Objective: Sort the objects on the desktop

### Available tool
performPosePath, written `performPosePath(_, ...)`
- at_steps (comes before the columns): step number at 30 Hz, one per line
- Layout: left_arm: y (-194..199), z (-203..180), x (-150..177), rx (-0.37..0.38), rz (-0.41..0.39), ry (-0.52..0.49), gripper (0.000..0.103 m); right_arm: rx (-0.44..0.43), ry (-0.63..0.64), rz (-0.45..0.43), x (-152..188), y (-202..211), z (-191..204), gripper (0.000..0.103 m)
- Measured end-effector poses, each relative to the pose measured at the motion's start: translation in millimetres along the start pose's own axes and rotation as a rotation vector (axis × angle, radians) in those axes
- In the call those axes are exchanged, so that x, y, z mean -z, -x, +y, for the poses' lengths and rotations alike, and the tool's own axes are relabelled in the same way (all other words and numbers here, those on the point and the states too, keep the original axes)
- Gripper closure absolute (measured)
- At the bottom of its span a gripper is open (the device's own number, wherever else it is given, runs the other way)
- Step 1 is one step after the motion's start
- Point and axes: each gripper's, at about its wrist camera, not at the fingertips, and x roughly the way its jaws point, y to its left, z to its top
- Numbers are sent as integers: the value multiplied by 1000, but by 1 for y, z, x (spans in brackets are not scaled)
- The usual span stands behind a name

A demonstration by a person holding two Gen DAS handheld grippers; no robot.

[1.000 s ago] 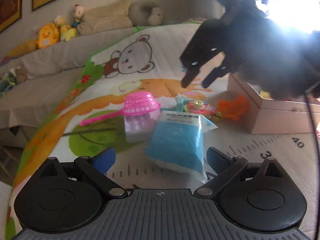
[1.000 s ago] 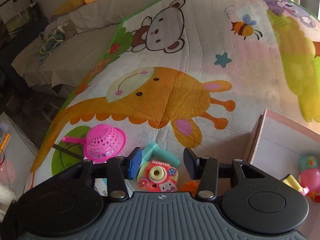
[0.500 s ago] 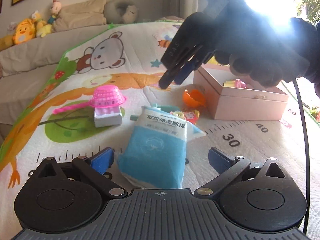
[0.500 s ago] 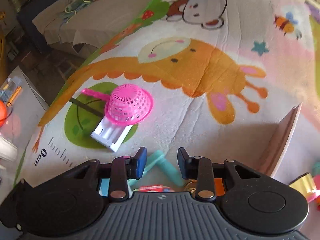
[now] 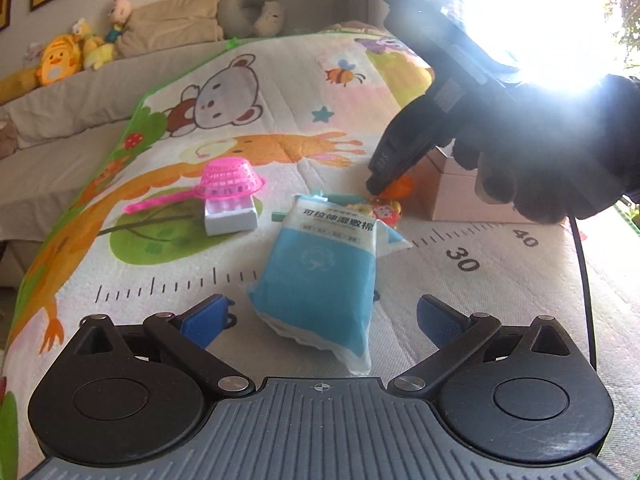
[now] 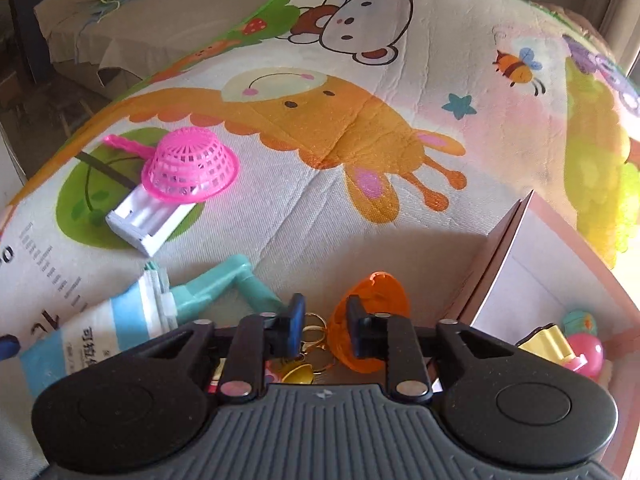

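Observation:
My right gripper (image 6: pixel 325 320) points down at a small orange cup (image 6: pixel 380 296) beside the pink box (image 6: pixel 520 264). Its jaws are closing: the cup's near edge and some gold key rings (image 6: pixel 316 332) lie between them, with a gap still showing at the left pad. In the left wrist view the right gripper (image 5: pixel 376 186), held by a gloved hand, touches the orange cup (image 5: pixel 400 188). My left gripper (image 5: pixel 320 312) hangs open low over the mat, with a blue and white pack (image 5: pixel 320 272) just ahead between its fingers, untouched.
A pink basket (image 6: pixel 190 172) rests on a white tray box (image 6: pixel 144 220) to the left. A teal toy (image 6: pixel 224 284) and a keychain toy (image 5: pixel 384 214) lie by the pack. The pink box (image 5: pixel 460 196) holds several toys (image 6: pixel 580 348). Stuffed toys line the far couch.
The right gripper came down and rolled over the orange cup while its jaws narrowed. The left gripper drifted a little, and the blue pack stayed put.

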Motion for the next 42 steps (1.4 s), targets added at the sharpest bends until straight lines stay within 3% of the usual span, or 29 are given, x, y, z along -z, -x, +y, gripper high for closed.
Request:
performPosePath(5,-2,-3,-1,-13,18,-13,0,-134,-55,-73,29,50,-7,98)
performPosePath(9,-11,-10,-4,-22,35,-35,0,-239,-99,-54,63,80,-16,98)
performPosePath(13,-16,-22,-11,-15,31,-67,0,-262,-98,-32,102,98,-24,98)
performPosePath(16,-26,-28,-12,-71,43,-143,0,-173,-88,-70,130,110,-30,97)
performPosePath(18,-33,-24,-14,-124,54,-161,0,-117,-89,-96,142,115,-35,90)
performPosePath(20,-38,-16,-18,-193,54,-169,0,-96,-121,-124,152,118,-43,60)
performPosePath(22,-43,-7,-24,-291,38,-187,0,-78,-140,-156,160,120,-47,46)
performPosePath(25,-46,1,-34,-444,8,-217,0,-56,-150,-181,171,118,-47,40)
performPosePath(27,-36,5,-46,-404,-23,-169,0,-69,-163,-184,177,114,-48,36)
performPosePath(31,-24,-12,-58,-112,-36,-112,0,-82,-203,-189,189,105,-49,31)
performPosePath(33,-32,-28,-59,-23,-10,-137,0,-98,-249,-178,196,100,-51,30)
performPosePath(35,-47,-42,-57,6,16,-176,11,-115,-288,-168,203,98,-54,30)
performPosePath(36,-56,-45,-57,-1,32,-185,23,-115,-295,-178,207,100,-54,29)
performPosePath(42,-102,-42,-56,-23,133,-122,28,-121,-340,-194,226,106,-58,10)
